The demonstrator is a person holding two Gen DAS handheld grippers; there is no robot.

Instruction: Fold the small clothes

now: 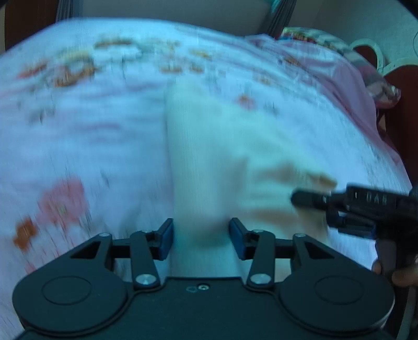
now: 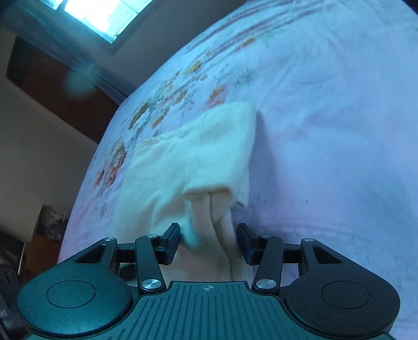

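A small cream garment (image 1: 209,146) lies on a pale pink floral bedsheet (image 1: 78,125); the left wrist view is motion-blurred. My left gripper (image 1: 200,239) is shut on the garment's near edge, the cloth filling the gap between the blue pads. My right gripper (image 1: 308,200) enters that view from the right, by the garment's right side. In the right wrist view my right gripper (image 2: 209,242) is shut on the garment's ribbed cuff (image 2: 222,222), and the rest of the garment (image 2: 188,146) spreads ahead on the sheet (image 2: 326,117).
A patterned fabric heap (image 1: 347,60) lies at the bed's far right edge. Dark wooden furniture (image 2: 52,86) and a bright window (image 2: 104,15) stand beyond the bed's left side. The bed's edge drops off on the left in the right wrist view.
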